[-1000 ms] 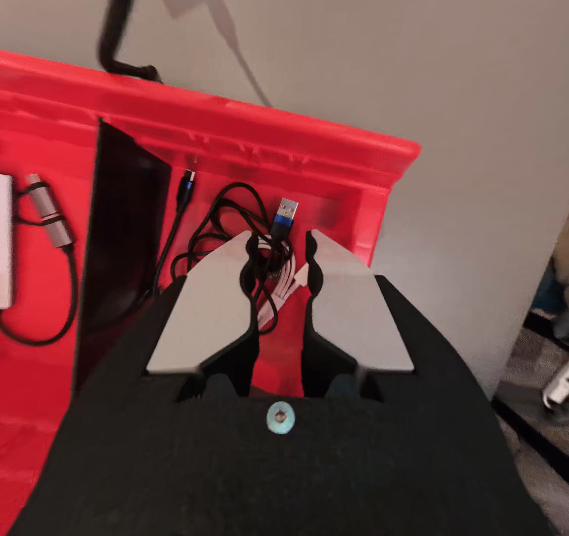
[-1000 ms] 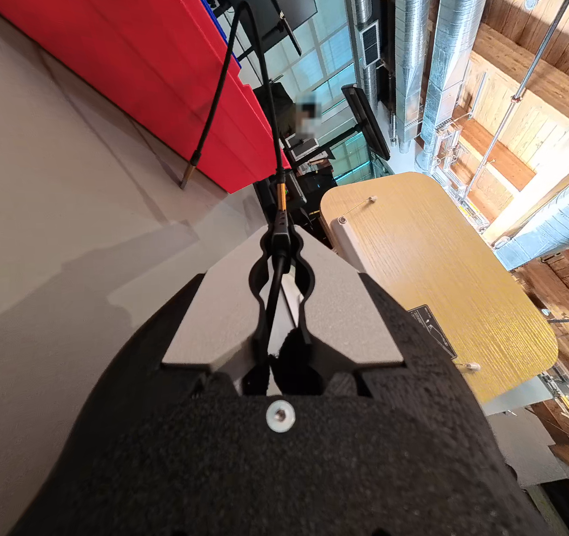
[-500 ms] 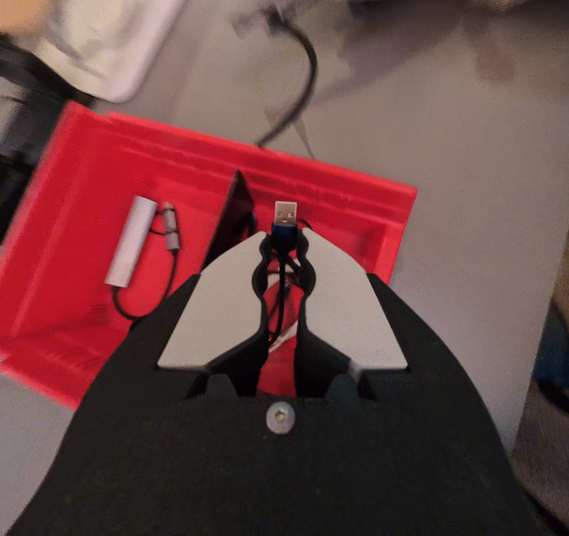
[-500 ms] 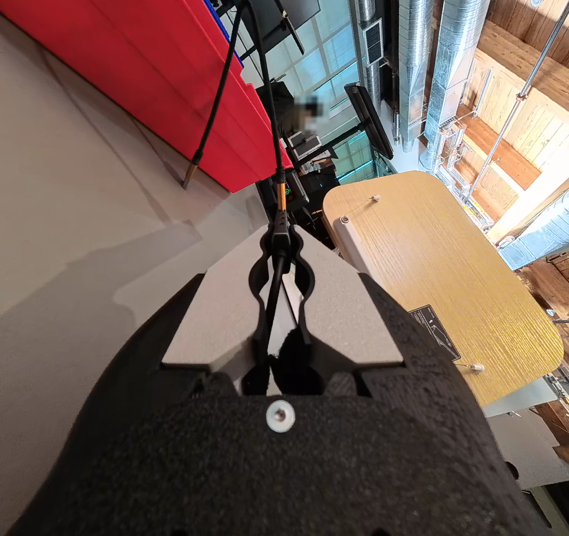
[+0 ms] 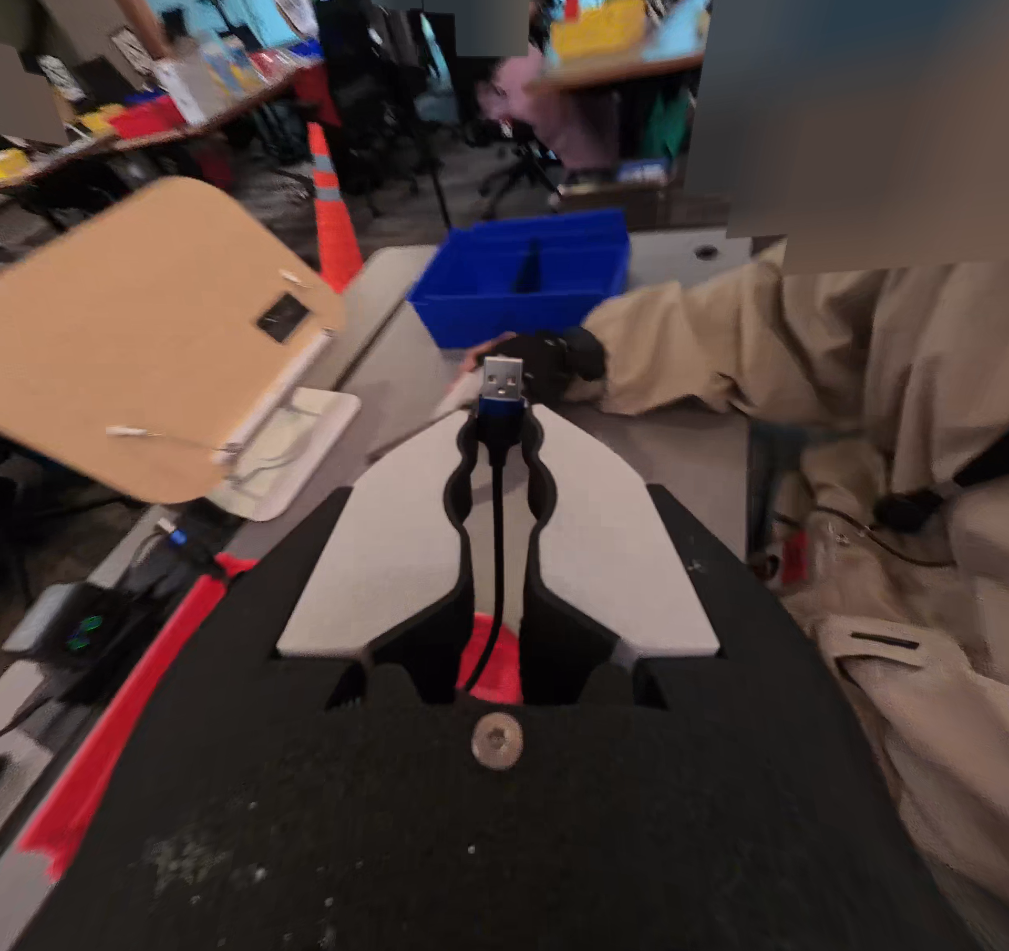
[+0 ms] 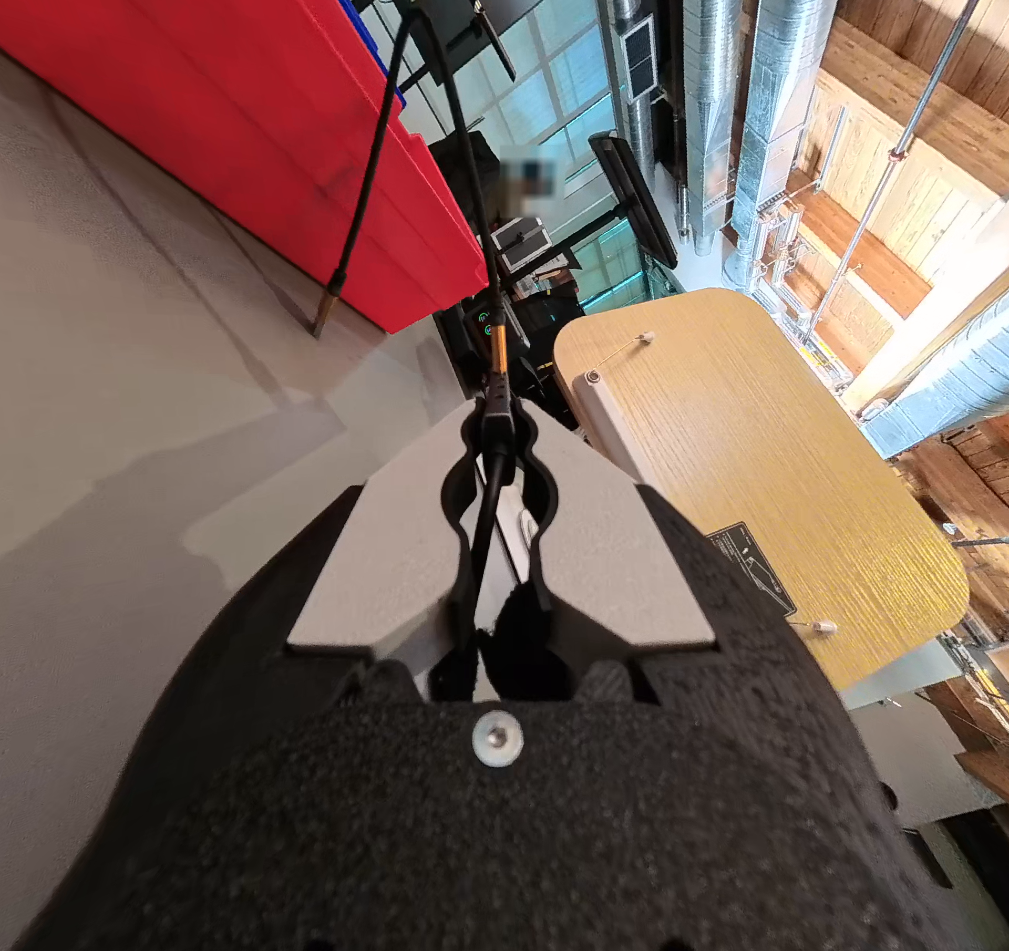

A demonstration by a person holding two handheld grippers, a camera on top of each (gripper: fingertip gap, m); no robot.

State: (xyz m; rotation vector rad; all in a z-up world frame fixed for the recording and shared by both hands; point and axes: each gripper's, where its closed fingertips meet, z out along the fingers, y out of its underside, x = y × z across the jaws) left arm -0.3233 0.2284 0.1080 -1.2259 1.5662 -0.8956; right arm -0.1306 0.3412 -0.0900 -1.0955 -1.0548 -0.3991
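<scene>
Red bin contents hidden, only its side shows; blue bin has a divider, contents unclear (blurry). Left gripper pinches USB plug, long axis along fingers, pointing forward. Right gripper clamps black cable, looping to free tip near red bin

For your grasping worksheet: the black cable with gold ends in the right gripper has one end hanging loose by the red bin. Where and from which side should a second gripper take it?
Probably grip the stiff gold-tipped plug, not the limp cable. Come from the open table side; the red bin blocks the other.
</scene>
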